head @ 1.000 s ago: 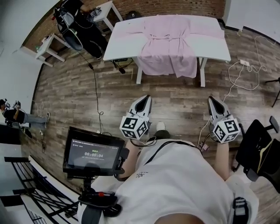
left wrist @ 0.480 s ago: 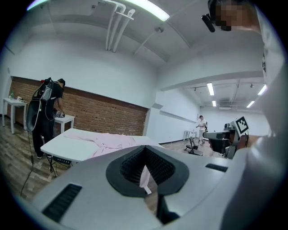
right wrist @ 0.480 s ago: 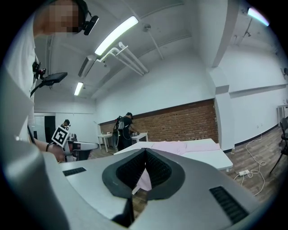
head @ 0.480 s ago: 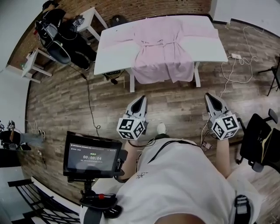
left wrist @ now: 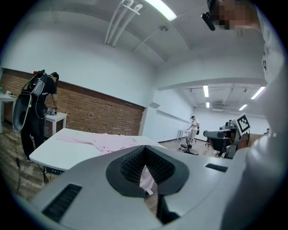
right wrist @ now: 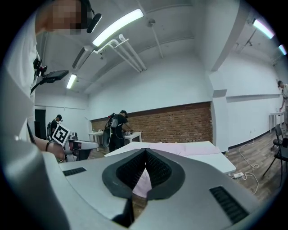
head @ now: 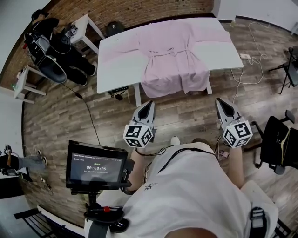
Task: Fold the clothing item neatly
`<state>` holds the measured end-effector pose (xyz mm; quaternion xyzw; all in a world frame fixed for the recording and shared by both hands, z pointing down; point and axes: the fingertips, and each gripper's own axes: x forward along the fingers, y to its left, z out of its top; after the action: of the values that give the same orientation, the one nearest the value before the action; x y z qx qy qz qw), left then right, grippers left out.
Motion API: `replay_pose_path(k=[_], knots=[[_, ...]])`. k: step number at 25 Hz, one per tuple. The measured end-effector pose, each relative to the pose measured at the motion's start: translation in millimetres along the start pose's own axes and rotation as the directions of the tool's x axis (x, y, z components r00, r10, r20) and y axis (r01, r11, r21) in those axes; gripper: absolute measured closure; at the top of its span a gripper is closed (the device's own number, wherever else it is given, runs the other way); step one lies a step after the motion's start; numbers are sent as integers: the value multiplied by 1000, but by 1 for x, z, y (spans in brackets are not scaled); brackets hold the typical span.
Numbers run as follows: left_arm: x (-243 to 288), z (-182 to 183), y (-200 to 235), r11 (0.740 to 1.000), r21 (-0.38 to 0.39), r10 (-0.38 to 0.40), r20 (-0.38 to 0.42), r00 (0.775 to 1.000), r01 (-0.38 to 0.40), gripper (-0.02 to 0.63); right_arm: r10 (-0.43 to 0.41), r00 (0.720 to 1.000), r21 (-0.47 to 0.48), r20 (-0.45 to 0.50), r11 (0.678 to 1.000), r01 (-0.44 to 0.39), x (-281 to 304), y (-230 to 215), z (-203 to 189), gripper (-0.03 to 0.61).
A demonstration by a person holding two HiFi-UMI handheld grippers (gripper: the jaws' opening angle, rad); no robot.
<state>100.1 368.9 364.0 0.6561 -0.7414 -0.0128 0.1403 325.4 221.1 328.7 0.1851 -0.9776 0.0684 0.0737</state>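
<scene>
**Pink robe (head: 174, 51) flat on the table (head: 116, 69), both grippers closed and empty**

Pink cloth covers the middle of the white table. The robe lies spread out, with its sleeves stretched left and right and its belt tied at the waist. Its hem hangs over the near edge.

Down in front of the person, the left gripper (head: 147, 106) is held over the wood floor (head: 60, 111), nose toward the table and well apart from it. Its own view shows the ribbed pads pressed together with nothing between them. The pink in the notch is the robe's hem, far behind.

The right gripper (head: 220, 103) sits beside it on the other side, also pointing at the table. Its jaws are closed too and grip nothing.

A white shirt (head: 186, 195) fills the bottom of the head view. To its left a monitor (head: 96, 167) stands on a mount, its screen lit. A black chair (head: 279, 144) stands at the right edge. Far left, a person in black (head: 60, 42) bends over a small side table (head: 86, 25) by the brick wall (head: 130, 9). A white cable (head: 244, 56) trails across the floor, right of the table.
</scene>
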Motion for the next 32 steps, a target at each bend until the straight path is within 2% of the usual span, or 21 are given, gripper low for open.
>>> replay_pose_path(k=[7,16,19,23,32], knots=[[15,9,27,999,-8,-32,2,999,32,612,-1,999,-2,-38,1000,1,34,10,-3,575],[37,-2,59,999,-32,22,-47,999,-24,612,17,999,12,-48,1000,-16,81,-20,-4,575],[60,5,75,998,-29,49,-50,998,-51,611,29,998,21,-47,999,-28,108,-40,-2,575],[115,19,93,998,-10,58,-55,997,-58,612,42,999,38,-31,998,-40,153,-81,4,575],[220,69,74,999,42,36,-57,998,-34,612,40,999,82,13,996,-41,198,-177,32,577]])
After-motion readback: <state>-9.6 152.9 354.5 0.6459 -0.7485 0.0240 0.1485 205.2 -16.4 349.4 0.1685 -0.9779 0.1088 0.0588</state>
